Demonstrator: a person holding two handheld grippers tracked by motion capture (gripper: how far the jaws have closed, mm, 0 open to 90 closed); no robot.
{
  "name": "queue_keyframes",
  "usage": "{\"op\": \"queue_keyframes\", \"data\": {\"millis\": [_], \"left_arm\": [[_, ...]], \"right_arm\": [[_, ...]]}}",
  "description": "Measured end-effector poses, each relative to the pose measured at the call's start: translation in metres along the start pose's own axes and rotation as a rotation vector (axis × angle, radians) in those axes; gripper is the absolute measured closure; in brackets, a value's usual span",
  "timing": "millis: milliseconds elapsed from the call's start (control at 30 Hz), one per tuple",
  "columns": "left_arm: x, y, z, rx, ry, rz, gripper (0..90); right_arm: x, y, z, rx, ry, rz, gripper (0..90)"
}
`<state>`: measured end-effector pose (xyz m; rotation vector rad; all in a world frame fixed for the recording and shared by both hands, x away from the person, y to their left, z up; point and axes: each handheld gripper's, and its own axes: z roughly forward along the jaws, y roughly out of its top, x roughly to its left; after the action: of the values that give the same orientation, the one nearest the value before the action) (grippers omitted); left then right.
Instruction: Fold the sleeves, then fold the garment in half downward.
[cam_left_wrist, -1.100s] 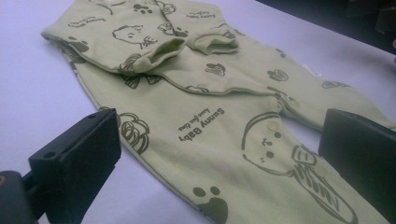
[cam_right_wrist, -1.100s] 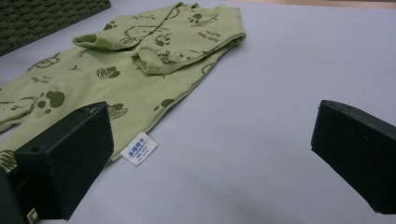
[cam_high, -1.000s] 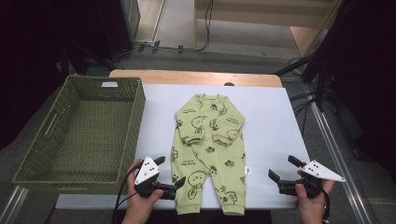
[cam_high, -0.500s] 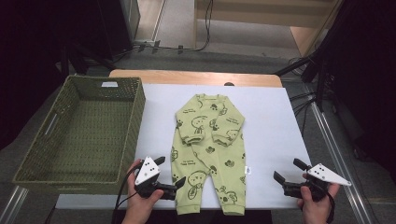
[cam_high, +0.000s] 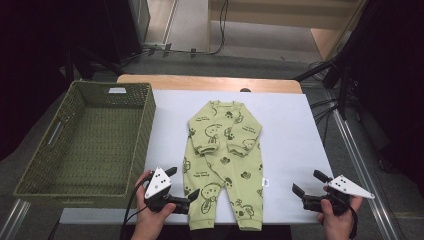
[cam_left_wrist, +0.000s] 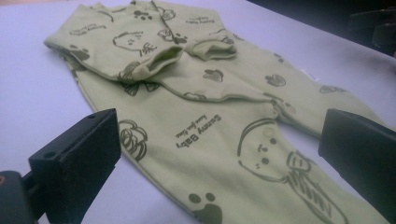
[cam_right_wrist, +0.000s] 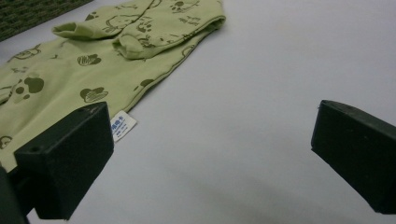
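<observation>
The basket (cam_high: 85, 145) holds nothing, the baby suit (cam_high: 225, 160) lies lengthwise with its neck pointing away, and both the left tool (cam_high: 182, 192) and the right tool (cam_high: 306, 186) have their jaws apart.

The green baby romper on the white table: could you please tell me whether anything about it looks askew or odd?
Nothing stands out. The romper lies flat on the table, both sleeves folded neatly across its chest, legs straight; a small white tag sticks out at its side seam.

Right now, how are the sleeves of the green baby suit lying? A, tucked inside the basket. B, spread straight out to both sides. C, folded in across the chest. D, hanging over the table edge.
C: both cuffs of the baby suit lie folded in over its front, well apart from the basket.
</observation>
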<state>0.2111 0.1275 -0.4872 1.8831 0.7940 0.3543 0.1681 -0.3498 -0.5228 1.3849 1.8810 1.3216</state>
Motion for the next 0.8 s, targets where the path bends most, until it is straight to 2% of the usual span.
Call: {"op": "queue_keyframes", "data": {"millis": [33, 133, 300, 367, 500, 600, 800], "left_arm": [[-0.002, 0.003, -0.001, 0.0, 0.009, 0.01, 0.0], [-0.007, 0.015, -0.002, -0.011, -0.004, 0.015, 0.0], [-0.01, 0.031, 0.006, -0.01, -0.006, 0.038, 0.0], [-0.01, 0.038, 0.01, -0.007, -0.003, 0.036, 0.0], [-0.008, 0.052, 0.019, -0.002, 0.012, 0.044, 0.0], [-0.003, 0.061, 0.026, -0.008, 0.013, 0.04, 0.0], [0.007, 0.077, 0.038, -0.021, 0.005, 0.026, 0.0]], "right_arm": [[0.0, 0.0, 0.0, -0.001, -0.002, 0.001, 0.0], [0.0, 0.001, -0.001, -0.005, -0.004, 0.001, 0.0], [0.0, 0.001, -0.002, -0.012, -0.003, 0.001, 0.0], [-0.001, 0.001, -0.002, -0.013, -0.001, 0.005, 0.0], [0.0, 0.002, -0.002, -0.014, 0.008, -0.002, 0.0], [0.001, 0.001, -0.001, -0.011, 0.014, -0.014, 0.0], [0.001, 0.001, 0.0, -0.001, 0.017, -0.008, 0.0]]}}
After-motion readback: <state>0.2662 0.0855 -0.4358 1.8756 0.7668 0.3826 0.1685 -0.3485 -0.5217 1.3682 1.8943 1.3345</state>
